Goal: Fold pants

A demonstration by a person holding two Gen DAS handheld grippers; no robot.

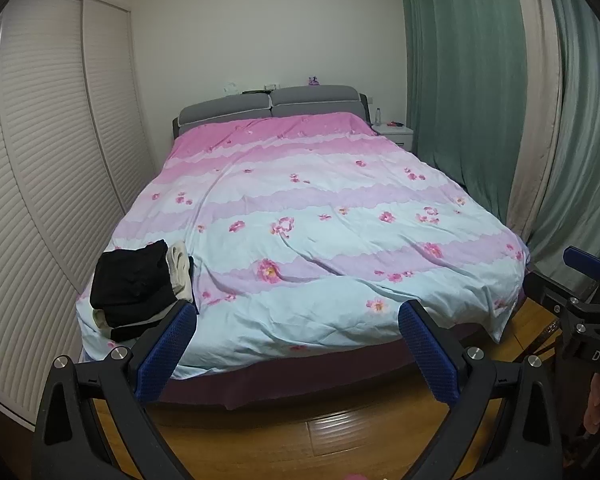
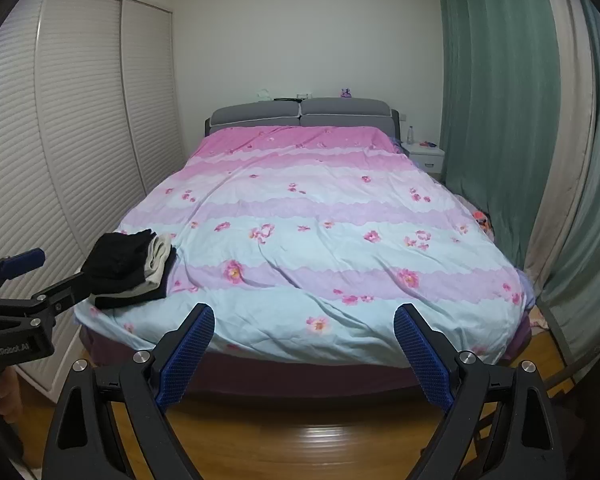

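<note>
A stack of folded pants (image 1: 138, 288), black on top with cream and grey layers, lies on the near left corner of the bed (image 1: 320, 216); it also shows in the right wrist view (image 2: 130, 270). My left gripper (image 1: 298, 310) is open and empty, held off the foot of the bed, just right of the stack. My right gripper (image 2: 304, 314) is open and empty, also off the foot of the bed. The left gripper shows at the left edge of the right wrist view (image 2: 44, 280), in front of the stack.
The bed has a pink, lilac and pale blue floral duvet. White louvred wardrobe doors (image 1: 40, 160) run along the left. Green curtains (image 1: 468, 92) hang on the right. A white nightstand (image 1: 396, 133) stands by the grey headboard (image 1: 272, 106). Wooden floor (image 1: 300, 440) lies below.
</note>
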